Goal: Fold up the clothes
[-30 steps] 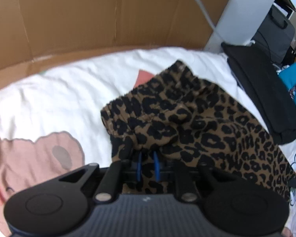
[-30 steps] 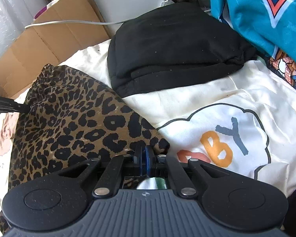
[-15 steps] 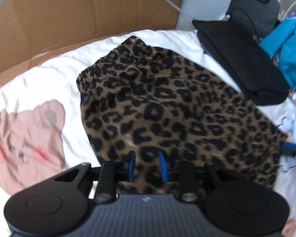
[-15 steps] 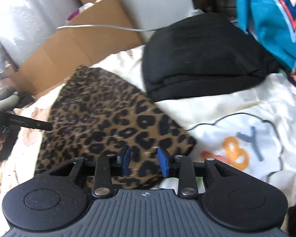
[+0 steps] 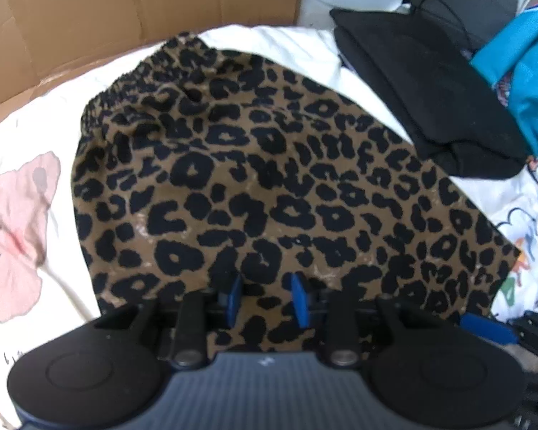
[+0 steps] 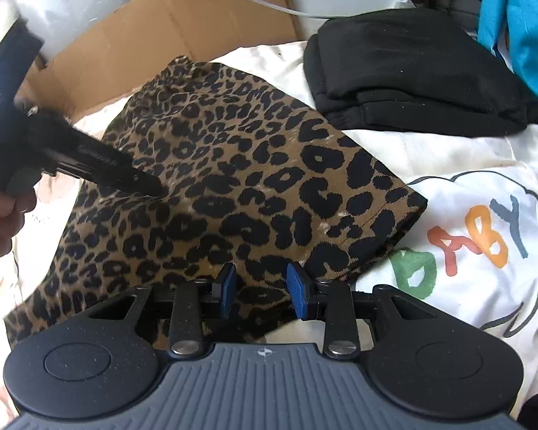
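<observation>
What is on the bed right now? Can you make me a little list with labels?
surface: white sheet printed with BABY letters and a pink bear
main garment: leopard-print garment lying flat, gathered waistband at the far end
other clothes: folded black garment beside it; blue garment at the far right
backdrop: cardboard behind the bed
left tongs: open, above the leopard cloth's near edge, nothing gripped
right tongs: open, above the leopard cloth's corner, nothing gripped

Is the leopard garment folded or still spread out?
Folded: the leopard garment lies flat on the sheet, with a doubled edge at its near right corner. Neither tool grips it.
</observation>
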`<state>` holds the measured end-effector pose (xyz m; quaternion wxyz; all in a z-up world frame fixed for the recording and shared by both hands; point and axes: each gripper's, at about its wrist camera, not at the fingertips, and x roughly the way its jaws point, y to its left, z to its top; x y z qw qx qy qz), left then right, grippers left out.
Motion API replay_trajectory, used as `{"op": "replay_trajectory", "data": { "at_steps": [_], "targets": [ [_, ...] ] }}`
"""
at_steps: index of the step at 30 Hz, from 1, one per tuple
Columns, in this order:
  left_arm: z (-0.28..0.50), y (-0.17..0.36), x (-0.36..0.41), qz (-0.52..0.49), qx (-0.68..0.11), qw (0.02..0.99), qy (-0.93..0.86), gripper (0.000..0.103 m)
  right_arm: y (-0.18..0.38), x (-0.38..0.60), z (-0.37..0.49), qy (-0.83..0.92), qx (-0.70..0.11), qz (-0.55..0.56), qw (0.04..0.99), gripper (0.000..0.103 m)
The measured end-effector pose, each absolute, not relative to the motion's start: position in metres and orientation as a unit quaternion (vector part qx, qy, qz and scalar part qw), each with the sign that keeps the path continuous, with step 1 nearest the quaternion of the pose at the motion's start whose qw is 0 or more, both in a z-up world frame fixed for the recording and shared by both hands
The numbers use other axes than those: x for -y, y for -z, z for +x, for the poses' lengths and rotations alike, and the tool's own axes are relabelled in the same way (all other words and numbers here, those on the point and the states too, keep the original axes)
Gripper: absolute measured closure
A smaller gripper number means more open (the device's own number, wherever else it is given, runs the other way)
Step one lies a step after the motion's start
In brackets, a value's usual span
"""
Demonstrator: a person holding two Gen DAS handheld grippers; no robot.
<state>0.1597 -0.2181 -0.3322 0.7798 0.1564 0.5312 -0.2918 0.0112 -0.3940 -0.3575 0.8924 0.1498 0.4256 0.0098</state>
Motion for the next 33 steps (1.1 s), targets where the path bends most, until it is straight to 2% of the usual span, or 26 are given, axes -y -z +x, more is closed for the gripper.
{"op": "replay_trajectory", "data": {
  "at_steps": [7, 18, 23, 30, 33],
  "targets": [
    [0.131, 0.334, 0.221, 0.169, -0.547, 0.763, 0.299, 0.071, 0.349, 0.399, 0.003, -0.017, -0.387, 0.218, 0.896, 0.065],
    [0.085, 0.330, 0.190, 0.180, -0.578, 0.733, 0.310, 0.071, 0.357, 0.379, -0.002, -0.015, -0.411, 0.214, 0.886, 0.065],
    [0.072, 0.330, 0.163, 0.172, -0.586, 0.727, 0.314, 0.071, 0.356, 0.374, -0.007, -0.017, -0.425, 0.197, 0.883, 0.065],
    [0.064, 0.318, 0.111, 0.141, -0.591, 0.745, 0.274, 0.071, 0.354, 0.384, -0.013, -0.030, -0.429, 0.245, 0.869, 0.065],
    [0.060, 0.314, 0.083, 0.106, -0.593, 0.761, 0.241, 0.071, 0.346, 0.385, -0.017, -0.038, -0.408, 0.256, 0.876, 0.065]
  ]
}}
